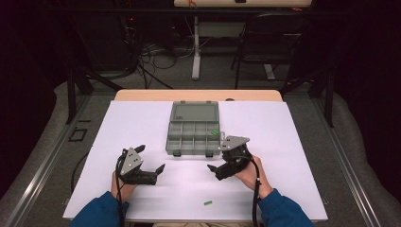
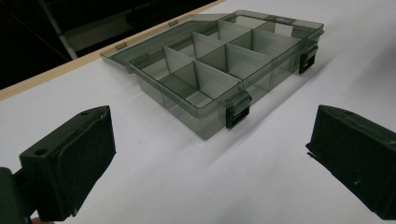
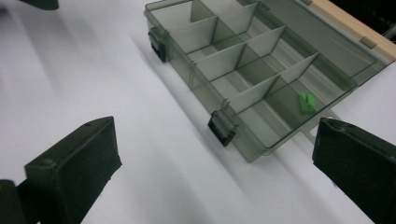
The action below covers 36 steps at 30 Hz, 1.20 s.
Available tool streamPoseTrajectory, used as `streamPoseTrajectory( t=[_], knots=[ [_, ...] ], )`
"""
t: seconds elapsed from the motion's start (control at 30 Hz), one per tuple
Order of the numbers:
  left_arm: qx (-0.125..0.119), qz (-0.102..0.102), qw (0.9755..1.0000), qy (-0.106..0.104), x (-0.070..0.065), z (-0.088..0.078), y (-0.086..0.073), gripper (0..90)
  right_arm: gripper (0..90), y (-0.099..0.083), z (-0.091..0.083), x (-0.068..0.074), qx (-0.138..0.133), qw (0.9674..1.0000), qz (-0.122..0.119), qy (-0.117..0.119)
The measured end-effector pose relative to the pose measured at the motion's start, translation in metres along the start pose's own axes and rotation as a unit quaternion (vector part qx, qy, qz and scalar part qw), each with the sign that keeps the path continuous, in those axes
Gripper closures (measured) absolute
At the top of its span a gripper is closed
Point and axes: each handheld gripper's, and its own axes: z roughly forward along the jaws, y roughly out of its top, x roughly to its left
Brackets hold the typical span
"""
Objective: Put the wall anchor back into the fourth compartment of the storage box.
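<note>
Compartment box [image 1: 193,135], smoky transparent plastic, lid folded back flat, two black latches on its front wall; stands mid-table on the white sheet [image 1: 142,123]. Green pieces [image 3: 307,102] lie in its right-end compartment. One green piece [image 1: 207,203] lies loose near the sheet's front edge. Left gripper [image 1: 151,161]: jaws wide apart, empty. Right gripper [image 1: 218,156]: jaws wide apart, empty, just beside the box's front right corner.

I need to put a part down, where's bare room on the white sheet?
Free: the white sheet left of the compartment box, the strip right of it, and the near edge around the green piece. Crowded: just in front of the box, between left gripper and right gripper.
</note>
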Motion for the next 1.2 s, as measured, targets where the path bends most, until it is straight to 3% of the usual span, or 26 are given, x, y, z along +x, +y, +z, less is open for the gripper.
streamPoseTrajectory(
  t=[0.5, 1.2],
  knots=[
    [0.0, 0.0, 1.0, 0.0, 0.0, 0.0, 0.0, 0.1, 0.0, -0.012, -0.002, 0.025, 0.01, 0.9997, -0.01, 0.019],
    [-0.003, 0.0, 1.0, 0.001, 0.001, -0.001, 0.0, 0.1, 0.0, -0.029, -0.008, 0.047, 0.021, 0.9989, -0.017, 0.039]
  ],
)
